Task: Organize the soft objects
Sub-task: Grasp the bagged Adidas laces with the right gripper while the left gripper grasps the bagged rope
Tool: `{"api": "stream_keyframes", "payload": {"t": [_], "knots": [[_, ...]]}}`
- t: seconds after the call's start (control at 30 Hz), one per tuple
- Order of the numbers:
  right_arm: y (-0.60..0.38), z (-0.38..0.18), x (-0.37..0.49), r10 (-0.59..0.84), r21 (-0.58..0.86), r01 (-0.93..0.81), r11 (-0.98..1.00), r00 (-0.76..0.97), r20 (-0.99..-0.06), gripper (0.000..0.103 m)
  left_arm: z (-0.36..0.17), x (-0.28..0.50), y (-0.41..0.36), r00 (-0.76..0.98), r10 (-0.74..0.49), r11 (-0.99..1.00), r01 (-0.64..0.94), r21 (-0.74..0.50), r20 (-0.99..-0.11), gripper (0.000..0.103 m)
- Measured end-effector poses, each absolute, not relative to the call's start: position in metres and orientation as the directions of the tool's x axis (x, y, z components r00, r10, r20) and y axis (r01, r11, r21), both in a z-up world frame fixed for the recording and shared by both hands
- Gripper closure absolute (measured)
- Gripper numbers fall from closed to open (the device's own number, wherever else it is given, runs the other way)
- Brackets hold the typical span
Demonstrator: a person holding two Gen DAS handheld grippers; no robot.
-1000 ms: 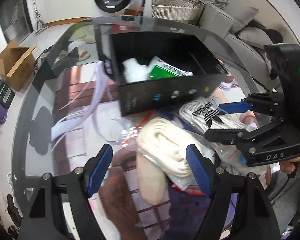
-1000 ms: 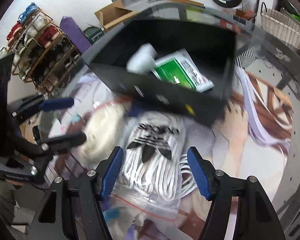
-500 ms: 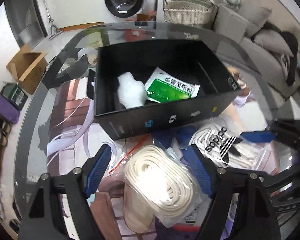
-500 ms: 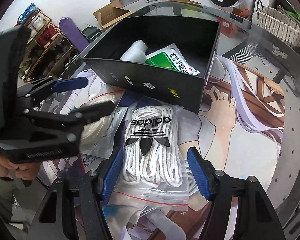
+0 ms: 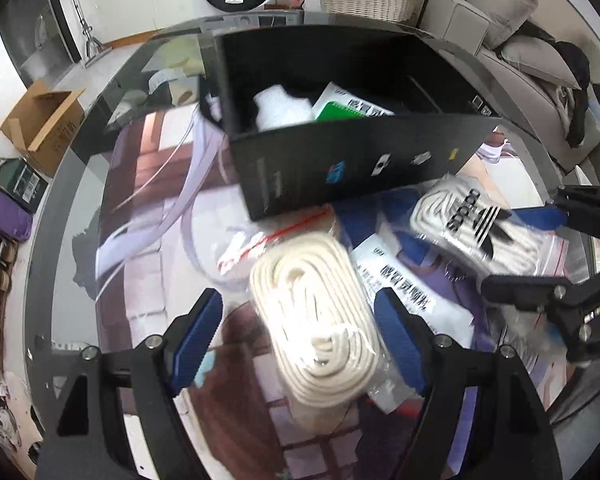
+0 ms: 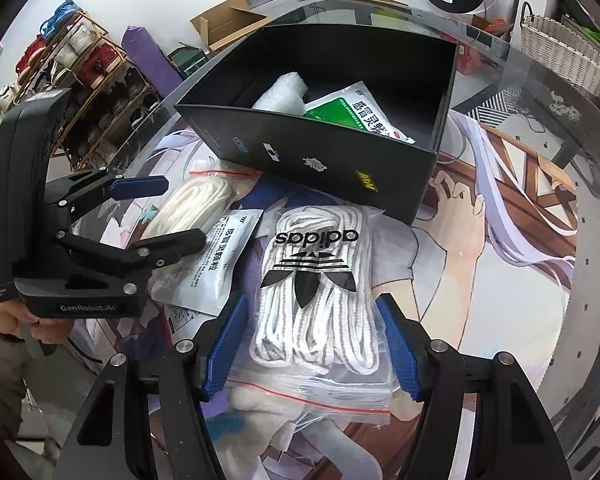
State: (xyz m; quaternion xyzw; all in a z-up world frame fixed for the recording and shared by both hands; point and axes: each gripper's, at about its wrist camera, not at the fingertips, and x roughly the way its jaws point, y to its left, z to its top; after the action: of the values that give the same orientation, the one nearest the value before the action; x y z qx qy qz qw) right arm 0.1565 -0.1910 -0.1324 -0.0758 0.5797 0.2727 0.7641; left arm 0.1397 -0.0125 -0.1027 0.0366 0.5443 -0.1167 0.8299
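Left gripper [image 5: 298,330] and right gripper [image 6: 312,346] gape over bagged laces, gripping nothing

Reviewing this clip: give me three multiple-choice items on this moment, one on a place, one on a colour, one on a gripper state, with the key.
1. Where does the green medicine sachet lie?
A. in the black box
B. on a sofa
C. under the adidas laces bag

2. What colour are the right gripper pads?
A. red
B. blue
C. white

3. How is the left gripper around the cream laces bag?
A. clamped
B. open, straddling it
C. far away

Key: A, it rests inside beside white foam; B, blue pads show; B, gaps show beside both pads.
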Motion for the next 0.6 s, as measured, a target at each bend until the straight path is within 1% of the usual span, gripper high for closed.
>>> {"api": "stream_keyframes", "payload": {"t": [0.2, 0.3, 0.37, 0.43, 0.5, 0.53, 0.57, 0.6], "knots": [[-0.181, -0.138, 0.160, 0.316, 0.192, -0.508, 0.839, 0.169, -0.933, 0.036, -0.108, 0.135, 0.009, 0.349, -0.185, 0.967, 0.232, -0.106, -0.919, 0.024], [-0.173, -0.144, 0.163, 0.308, 0.190, -0.507, 0.841, 0.160, -0.938, 0.036, -0.110, 0.133, 0.015, 0.332, -0.218, 0.961, 0.234, -0.144, -0.918, 0.028], [-0.168, -0.148, 0.164, 0.300, 0.183, -0.508, 0.842, 0.159, -0.940, 0.036, -0.111, 0.134, 0.017, 0.328, -0.233, 0.958, 0.239, -0.158, -0.916, 0.041], [-0.164, -0.150, 0.164, 0.295, 0.173, -0.514, 0.840, 0.166, -0.941, 0.036, -0.109, 0.134, 0.016, 0.335, -0.236, 0.958, 0.236, -0.161, -0.912, 0.051], [-0.159, -0.150, 0.162, 0.299, 0.163, -0.534, 0.830, 0.178, -0.937, 0.037, -0.108, 0.136, 0.008, 0.332, -0.247, 0.952, 0.256, -0.165, -0.910, 0.053], [-0.157, -0.151, 0.160, 0.303, 0.162, -0.540, 0.826, 0.183, -0.935, 0.039, -0.107, 0.136, 0.006, 0.332, -0.247, 0.951, 0.262, -0.163, -0.910, 0.054], [-0.154, -0.151, 0.158, 0.304, 0.154, -0.551, 0.820, 0.192, -0.933, 0.046, -0.108, 0.136, 0.006, 0.333, -0.245, 0.951, 0.264, -0.159, -0.911, 0.057], [-0.151, -0.150, 0.155, 0.303, 0.140, -0.566, 0.812, 0.204, -0.931, 0.049, -0.108, 0.136, 0.004, 0.335, -0.240, 0.952, 0.266, -0.153, -0.911, 0.060]]}}
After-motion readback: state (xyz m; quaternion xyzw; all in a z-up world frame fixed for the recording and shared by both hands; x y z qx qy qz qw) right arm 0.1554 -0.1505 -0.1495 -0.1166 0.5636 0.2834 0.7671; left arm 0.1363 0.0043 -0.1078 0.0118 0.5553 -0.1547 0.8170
